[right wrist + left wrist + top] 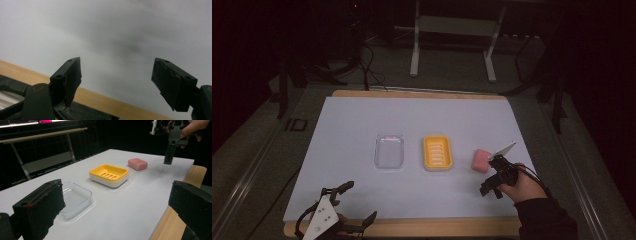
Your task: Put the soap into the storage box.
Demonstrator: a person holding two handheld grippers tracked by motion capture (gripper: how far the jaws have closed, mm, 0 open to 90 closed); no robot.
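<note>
Left gripper [359, 202] gapes wide (table's near edge); right gripper [116, 82] likewise, beside pink soap [481, 160].

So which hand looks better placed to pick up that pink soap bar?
The right. Its hand-held gripper hovers open just beside the pink soap bar, while the left hand-held gripper sits at the table's near edge, past the clear tray.
</note>
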